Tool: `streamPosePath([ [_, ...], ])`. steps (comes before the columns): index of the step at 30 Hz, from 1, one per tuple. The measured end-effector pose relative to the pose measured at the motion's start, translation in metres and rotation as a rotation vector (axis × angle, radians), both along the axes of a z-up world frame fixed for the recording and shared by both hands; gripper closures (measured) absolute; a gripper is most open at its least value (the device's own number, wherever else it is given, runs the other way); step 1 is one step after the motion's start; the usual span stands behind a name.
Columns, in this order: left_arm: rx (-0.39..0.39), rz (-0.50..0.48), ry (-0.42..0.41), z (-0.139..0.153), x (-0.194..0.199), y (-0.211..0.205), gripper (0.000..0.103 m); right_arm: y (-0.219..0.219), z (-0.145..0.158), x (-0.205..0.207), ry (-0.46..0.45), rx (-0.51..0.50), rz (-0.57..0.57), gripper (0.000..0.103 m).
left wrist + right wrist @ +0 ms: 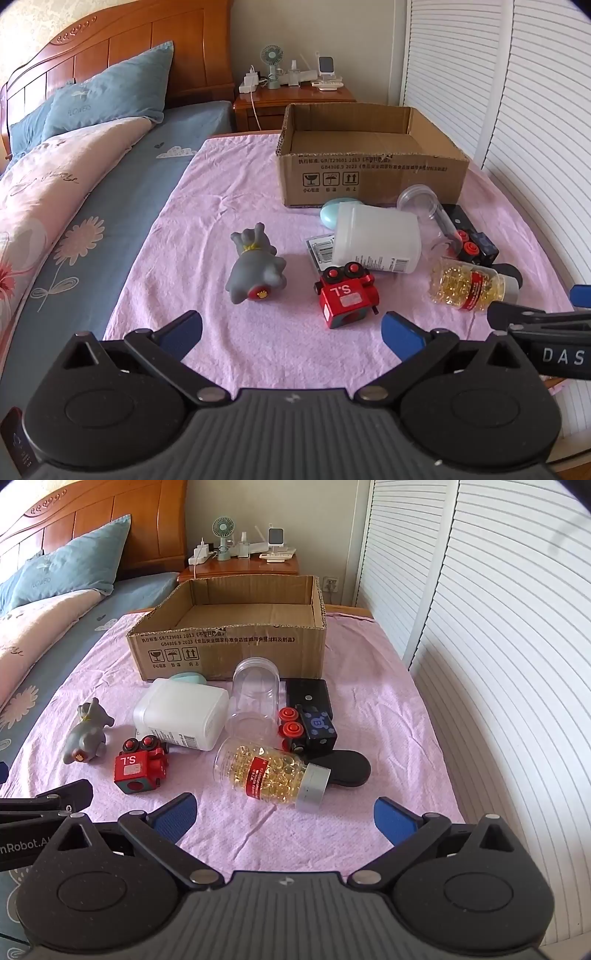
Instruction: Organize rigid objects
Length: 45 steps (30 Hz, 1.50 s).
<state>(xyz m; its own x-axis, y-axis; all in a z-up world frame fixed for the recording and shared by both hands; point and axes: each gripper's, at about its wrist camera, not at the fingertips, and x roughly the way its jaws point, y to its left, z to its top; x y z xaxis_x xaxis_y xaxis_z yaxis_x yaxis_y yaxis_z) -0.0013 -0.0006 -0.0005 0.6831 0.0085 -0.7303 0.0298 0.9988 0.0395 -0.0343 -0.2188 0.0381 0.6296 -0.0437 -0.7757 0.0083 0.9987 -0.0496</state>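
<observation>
Grey elephant toy [86, 734] toward desk's left edge, red train block [142, 770] beside it, capsule bottle [271, 777] lying mid-desk. Cardboard box [229, 642] at far edge, empty, likely the destination. Left tool [291, 326] and right tool [284, 810] both spread wide, holding nothing.

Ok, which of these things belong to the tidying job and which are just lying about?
Job: cardboard box, grey elephant toy, red toy train, black toy train, capsule bottle, white bottle, clear jar.
Lying about: pillow, desk fan.
</observation>
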Motion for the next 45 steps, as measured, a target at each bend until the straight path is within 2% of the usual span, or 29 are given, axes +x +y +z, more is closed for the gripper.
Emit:
streamPosePath([
  [45, -0.021, -0.006, -0.005, 0.0061, 0.0003, -0.0002, 0.001, 0.0009, -0.0002, 0.0015, -0.008, -0.022, -0.013, 0.000],
])
